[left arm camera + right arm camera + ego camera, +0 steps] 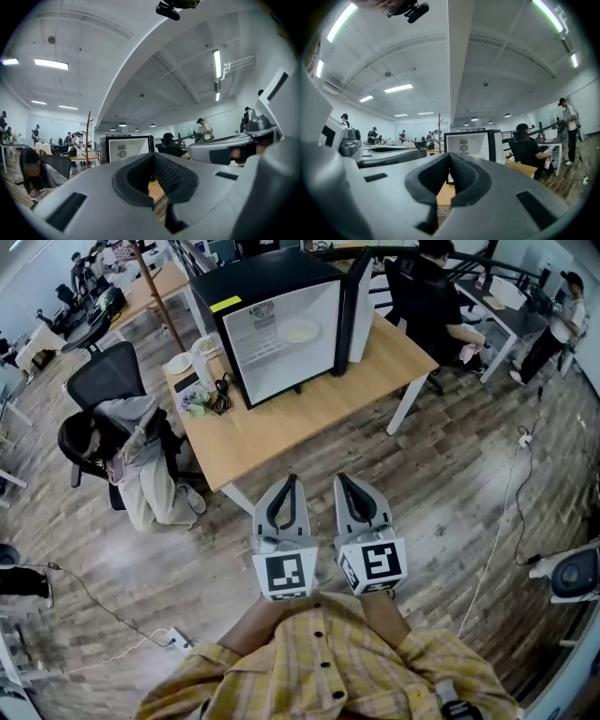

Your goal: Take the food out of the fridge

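The food (300, 331), a pale round portion that may be on a plate, lies on the shelf inside the open fridge (272, 282). It is probably light and apt to slide, so take its rim. Well short of the fridge, the left gripper (289, 482) and right gripper (350, 482) are closed and empty.

Fridge: small black cabinet fridge (281, 334), white inside, standing upright on the wooden surface (309, 418).
Door: the door (359, 306) is swung fully open and stands edge-on at the cabinet's right side.
Food: a pale, flat, round item (300, 331) lying on the shelf in the upper part of the white interior. Its kind cannot be told.
Place: the fridge is straight ahead of both pairs of jaws and well apart from them, its open front facing them. The food lies far beyond the jaw tips, untouched.
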### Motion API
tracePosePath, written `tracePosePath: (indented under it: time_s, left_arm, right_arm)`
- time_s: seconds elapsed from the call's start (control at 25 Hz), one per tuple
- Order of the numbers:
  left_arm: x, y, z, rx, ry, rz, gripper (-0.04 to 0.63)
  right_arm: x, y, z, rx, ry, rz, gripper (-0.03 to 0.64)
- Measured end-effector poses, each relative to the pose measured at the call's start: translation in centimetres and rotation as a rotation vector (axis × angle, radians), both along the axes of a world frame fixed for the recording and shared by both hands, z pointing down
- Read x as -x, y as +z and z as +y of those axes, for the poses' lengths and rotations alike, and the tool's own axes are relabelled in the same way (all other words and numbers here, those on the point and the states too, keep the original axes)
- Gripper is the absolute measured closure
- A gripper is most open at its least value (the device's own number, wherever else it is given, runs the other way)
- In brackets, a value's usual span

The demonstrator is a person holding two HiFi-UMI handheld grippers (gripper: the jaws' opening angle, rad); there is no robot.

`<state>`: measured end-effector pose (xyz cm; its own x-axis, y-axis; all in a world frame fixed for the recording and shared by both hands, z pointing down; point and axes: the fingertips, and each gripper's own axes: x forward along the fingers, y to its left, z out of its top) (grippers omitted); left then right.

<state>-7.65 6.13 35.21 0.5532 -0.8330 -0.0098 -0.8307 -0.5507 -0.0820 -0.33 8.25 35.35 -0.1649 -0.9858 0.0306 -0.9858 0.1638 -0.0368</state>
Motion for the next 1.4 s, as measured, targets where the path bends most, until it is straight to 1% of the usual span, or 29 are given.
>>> tracePosePath:
  time_s: [0.2, 0.4, 0.52, 0.68, 0.88, 1.04, 1.2, 1.4]
  left_arm:
    - [0.1, -0.1, -5.7, 0.010, 0.012, -0.003, 0.588]
    - [0.7, -0.2, -9.5, 0.027, 0.025, 0.025, 0.589]
    - [0.4, 0.5, -11.0, 0.044, 0.034, 0.049, 0.588]
    - [0.0, 1.1, -12.0, 0.056, 0.049, 0.054, 0.588]
    - [-0.5, 2.0, -14.9, 0.063, 0.022, 0.049, 0.588]
    - [-1.6, 2.6, -18.1, 0.038, 0.005, 0.036, 0.588]
    - [-3.0, 2.6, -22.0, 0.009, -0.031, 0.007, 0.588]
    - [-5.0, 2.9, -26.9, 0.022, -0.070, -0.007, 0.588]
  right_arm:
    - [0.3, 0.1, -5.3, 0.019, 0.011, 0.010, 0.609]
    - [0.3, 0.6, -8.8, 0.056, 0.034, 0.020, 0.609]
    - [0.2, 0.9, -10.0, 0.069, 0.047, 0.055, 0.609]
    - [-0.6, 1.4, -11.6, 0.084, 0.070, 0.061, 0.609]
    - [-1.7, 1.9, -14.4, 0.079, 0.055, 0.086, 0.609]
    - [-3.4, 2.3, -17.7, 0.040, 0.049, 0.088, 0.609]
    - [-5.2, 3.0, -21.7, 0.044, 0.021, 0.083, 0.609]
    - [-7.0, 2.6, -27.0, 0.035, -0.016, 0.088, 0.609]
